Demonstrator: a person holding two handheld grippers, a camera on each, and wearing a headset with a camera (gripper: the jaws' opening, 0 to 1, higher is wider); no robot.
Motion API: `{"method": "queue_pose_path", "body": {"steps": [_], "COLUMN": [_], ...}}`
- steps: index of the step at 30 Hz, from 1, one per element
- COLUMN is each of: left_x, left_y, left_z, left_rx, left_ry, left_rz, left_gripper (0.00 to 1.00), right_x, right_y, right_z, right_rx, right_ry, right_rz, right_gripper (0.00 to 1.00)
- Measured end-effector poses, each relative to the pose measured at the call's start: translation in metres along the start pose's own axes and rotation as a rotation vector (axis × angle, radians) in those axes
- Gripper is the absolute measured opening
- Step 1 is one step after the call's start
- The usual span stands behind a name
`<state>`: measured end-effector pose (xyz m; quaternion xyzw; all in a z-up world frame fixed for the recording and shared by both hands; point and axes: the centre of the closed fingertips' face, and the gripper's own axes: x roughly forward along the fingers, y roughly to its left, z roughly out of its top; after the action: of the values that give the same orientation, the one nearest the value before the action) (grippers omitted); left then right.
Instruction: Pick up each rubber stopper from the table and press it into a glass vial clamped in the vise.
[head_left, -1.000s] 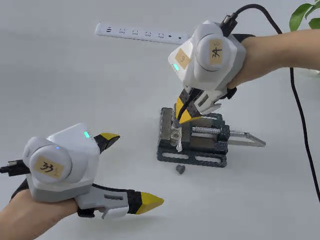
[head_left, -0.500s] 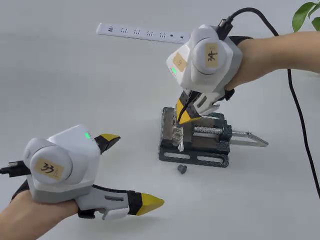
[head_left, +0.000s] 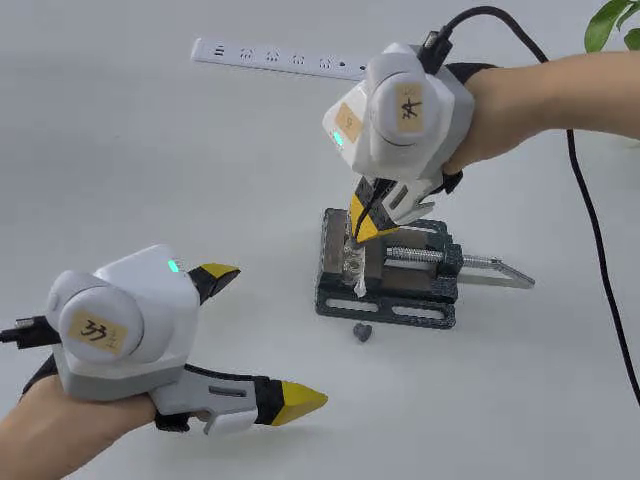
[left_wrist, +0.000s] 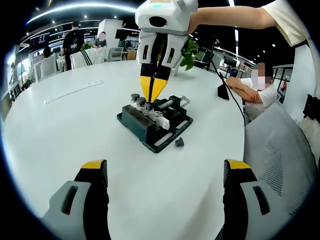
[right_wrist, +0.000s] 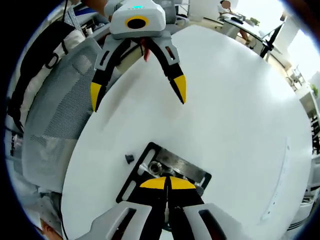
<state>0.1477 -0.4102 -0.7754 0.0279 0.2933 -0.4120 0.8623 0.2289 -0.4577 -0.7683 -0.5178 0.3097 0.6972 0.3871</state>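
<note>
A dark vise (head_left: 400, 312) stands on the white table and clamps small glass vials (head_left: 352, 266). In the left gripper view several vials (left_wrist: 142, 102) in the vise (left_wrist: 150, 132) carry dark stoppers. My right gripper (head_left: 362, 228) points down with its yellow tips shut together right over the vials; I see nothing between them. Its own view has the shut tips (right_wrist: 165, 183) against the vise (right_wrist: 148, 152). One loose grey stopper (head_left: 362, 332) lies just in front of the vise. My left gripper (head_left: 262, 335) hovers open and empty at the near left.
A white power strip (head_left: 280, 60) lies at the back of the table. A black cable (head_left: 590, 220) runs down the right side, and the vise handle (head_left: 495, 268) sticks out to the right. Green leaves (head_left: 615, 25) sit at the top right corner.
The right gripper has swung more upright over the vise, its body shifting left while its tips stay at the vials. The left gripper has held still.
</note>
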Motion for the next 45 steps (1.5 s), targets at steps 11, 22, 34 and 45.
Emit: {"method": "queue_pose_path", "body": {"steps": [11, 22, 34, 45], "left_x": [0.0, -0.001, -0.002, -0.004], "left_y": [0.002, 0.005, 0.008, 0.012], "left_z": [-0.003, -0.004, -0.006, -0.007], "left_rx": [-0.014, -0.022, -0.026, -0.03], "left_ry": [-0.003, -0.003, 0.004, 0.006], "left_rz": [0.002, 0.011, 0.021, 0.03], "left_gripper": [0.96, 0.96, 0.96, 0.96], "right_x": [0.0, 0.002, 0.001, 0.001], "right_y": [-0.001, -0.004, 0.003, 0.001], "right_z": [0.001, 0.0, 0.0, 0.0], "right_rx": [0.046, 0.073, 0.128, 0.138], "right_ry": [0.004, 0.064, 0.07, 0.106], "right_rz": [0.01, 0.051, 0.072, 0.085], "right_gripper": [0.0, 0.0, 0.0, 0.0]}}
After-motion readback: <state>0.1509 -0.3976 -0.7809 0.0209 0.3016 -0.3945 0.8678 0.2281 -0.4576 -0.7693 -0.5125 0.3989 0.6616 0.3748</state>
